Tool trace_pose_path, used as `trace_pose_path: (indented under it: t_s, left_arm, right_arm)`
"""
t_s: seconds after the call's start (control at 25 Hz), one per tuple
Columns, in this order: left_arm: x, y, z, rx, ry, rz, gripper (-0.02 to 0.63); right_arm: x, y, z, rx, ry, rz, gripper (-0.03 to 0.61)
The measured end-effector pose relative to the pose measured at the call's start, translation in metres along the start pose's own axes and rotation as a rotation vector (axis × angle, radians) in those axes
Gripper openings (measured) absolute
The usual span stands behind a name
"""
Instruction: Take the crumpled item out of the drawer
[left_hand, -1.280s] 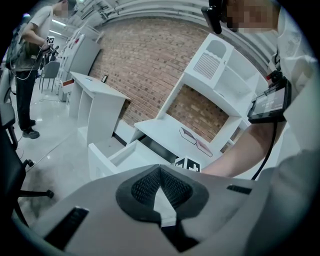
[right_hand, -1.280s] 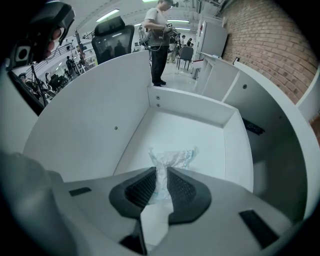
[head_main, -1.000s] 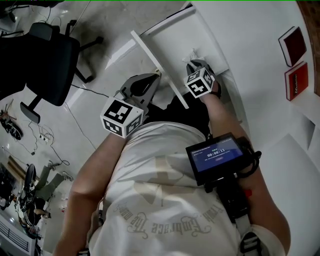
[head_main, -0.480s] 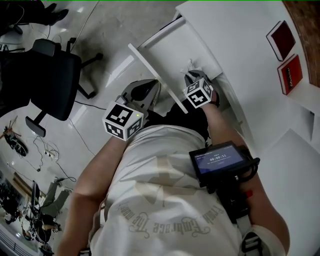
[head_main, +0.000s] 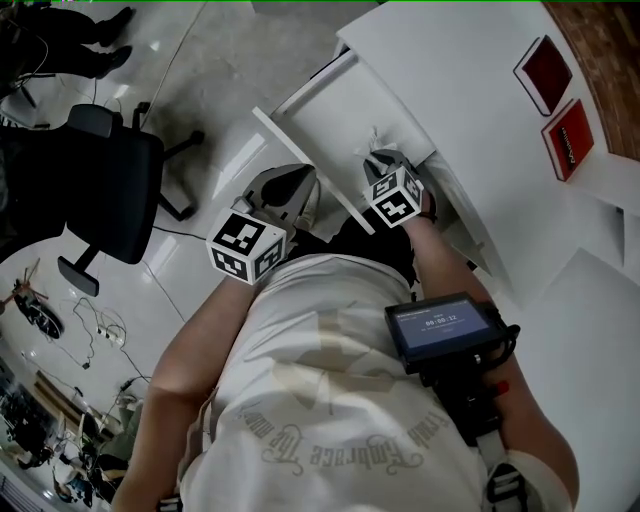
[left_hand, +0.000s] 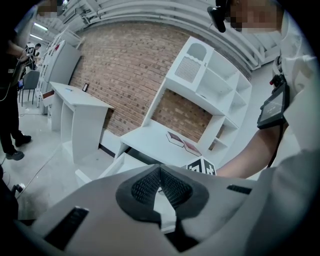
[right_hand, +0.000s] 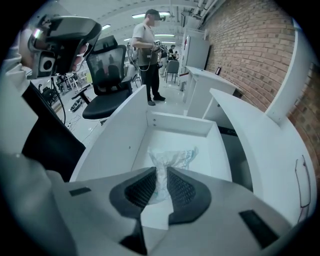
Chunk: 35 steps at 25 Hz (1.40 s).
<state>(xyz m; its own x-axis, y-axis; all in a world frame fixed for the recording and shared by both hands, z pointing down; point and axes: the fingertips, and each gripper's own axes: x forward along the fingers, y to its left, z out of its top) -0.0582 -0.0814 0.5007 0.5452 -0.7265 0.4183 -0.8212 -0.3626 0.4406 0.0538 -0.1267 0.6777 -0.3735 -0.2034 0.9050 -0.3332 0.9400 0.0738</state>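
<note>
The white drawer (head_main: 345, 100) stands pulled out from under the desk, and its inside shows in the right gripper view (right_hand: 180, 124). A crumpled white wrapper with faint print (right_hand: 170, 159) lies at the drawer's near end. My right gripper (right_hand: 161, 186) is shut on its lower part, with the pads pressing the material from both sides. In the head view the right gripper (head_main: 385, 165) is over the drawer's near right corner, and the crumpled item (head_main: 377, 134) pokes out ahead of it. My left gripper (left_hand: 160, 170) is shut and holds nothing, and it hangs outside the drawer front (head_main: 287, 192).
A black office chair (head_main: 105, 180) stands on the floor to the left. Two red books (head_main: 545, 70) lie on the desk top (head_main: 470, 70) at the right. A person (right_hand: 149, 55) stands farther off beyond the drawer. A small screen (head_main: 440, 325) is strapped to my right forearm.
The head view has swung a little, so the drawer and desk sit lower in the picture. The right gripper stays shut on the crumpled item at the drawer's near end.
</note>
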Motion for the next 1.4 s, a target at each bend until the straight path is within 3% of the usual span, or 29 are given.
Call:
trace_pose_path:
  t_s: [0.6,1.4]
  left_arm:
    - [-0.011,-0.018,0.017,0.062,-0.025,-0.050,0.020]
    - [-0.015,-0.039,0.039,0.147,-0.057,-0.108,0.020]
  right_arm:
    - [-0.057,-0.004,0.024,0.110,-0.140,-0.067,0.081]
    - [-0.123,0.006,0.065,0.164,-0.338,-0.113,0.081]
